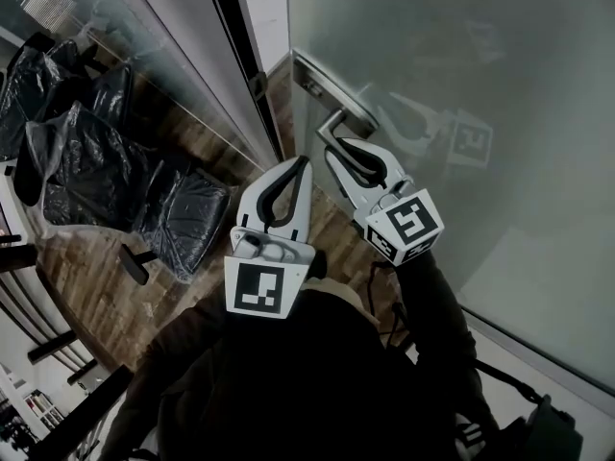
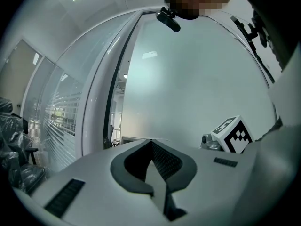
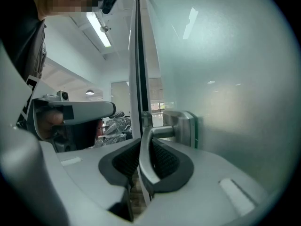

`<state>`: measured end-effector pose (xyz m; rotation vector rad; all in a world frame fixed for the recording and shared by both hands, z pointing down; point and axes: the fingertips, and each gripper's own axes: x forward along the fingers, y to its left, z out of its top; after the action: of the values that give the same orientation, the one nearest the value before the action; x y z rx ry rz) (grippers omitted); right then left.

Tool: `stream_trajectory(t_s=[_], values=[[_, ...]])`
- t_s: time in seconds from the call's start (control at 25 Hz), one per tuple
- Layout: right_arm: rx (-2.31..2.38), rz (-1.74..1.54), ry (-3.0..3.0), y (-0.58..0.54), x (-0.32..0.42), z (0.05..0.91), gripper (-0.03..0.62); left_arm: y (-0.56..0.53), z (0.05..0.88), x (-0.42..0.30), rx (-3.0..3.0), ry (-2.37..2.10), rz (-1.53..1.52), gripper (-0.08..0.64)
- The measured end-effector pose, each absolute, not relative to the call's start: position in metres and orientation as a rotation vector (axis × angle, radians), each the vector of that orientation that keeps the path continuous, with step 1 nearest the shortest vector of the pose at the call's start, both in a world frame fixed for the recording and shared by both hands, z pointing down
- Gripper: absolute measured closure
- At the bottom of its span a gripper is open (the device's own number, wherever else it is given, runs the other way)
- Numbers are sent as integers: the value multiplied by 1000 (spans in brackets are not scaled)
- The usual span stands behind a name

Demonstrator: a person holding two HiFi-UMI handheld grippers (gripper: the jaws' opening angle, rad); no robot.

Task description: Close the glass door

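Beside the dark door frame (image 3: pixel 138 55), my right tool (image 3: pixel 146 145) clamps the silver metal lever handle (image 3: pixel 162 132) of the frosted glass door (image 3: pixel 225 79), seemingly ajar. My left tool (image 2: pixel 152 145) hangs near, pinched together, empty. Next, I reckon: swing the door to that frame.

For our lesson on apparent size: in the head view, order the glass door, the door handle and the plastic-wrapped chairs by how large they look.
1. glass door
2. plastic-wrapped chairs, taken as a group
3. door handle
The chairs sit farther from the camera, which shrinks them.
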<state>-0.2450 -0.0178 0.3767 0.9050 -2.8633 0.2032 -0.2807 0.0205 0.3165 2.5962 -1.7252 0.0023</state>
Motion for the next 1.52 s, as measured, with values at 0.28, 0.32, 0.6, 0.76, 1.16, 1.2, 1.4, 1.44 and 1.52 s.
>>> stream_trajectory(t_s=[0.28,0.32,0.6,0.76,1.16,1.2,1.4,1.44,1.52], values=[[858,199,-2884,-1,-259,379,529,50,322,-285,2527,-1829,46,563],[850,192,-2889,1,-261,379,529,55,322,-287,2521,-1841,54,563],[835,180,-2883,12,-268,382,530,64,316,-295,2511,-1878,40,563],[827,189,-2882,16,-272,381,531,68,308,-294,2542,-1875,39,563],[790,184,-2893,26,-273,373,531,74,296,-293,2528,-1907,48,563],[787,188,-2895,26,-274,373,531,75,297,-293,2525,-1911,48,563],[774,182,-2889,30,-275,375,531,81,300,-297,2511,-1916,59,563],[773,176,-2884,31,-276,374,532,82,299,-298,2510,-1917,60,563],[767,169,-2879,33,-275,372,532,82,296,-299,2507,-1924,56,563]])
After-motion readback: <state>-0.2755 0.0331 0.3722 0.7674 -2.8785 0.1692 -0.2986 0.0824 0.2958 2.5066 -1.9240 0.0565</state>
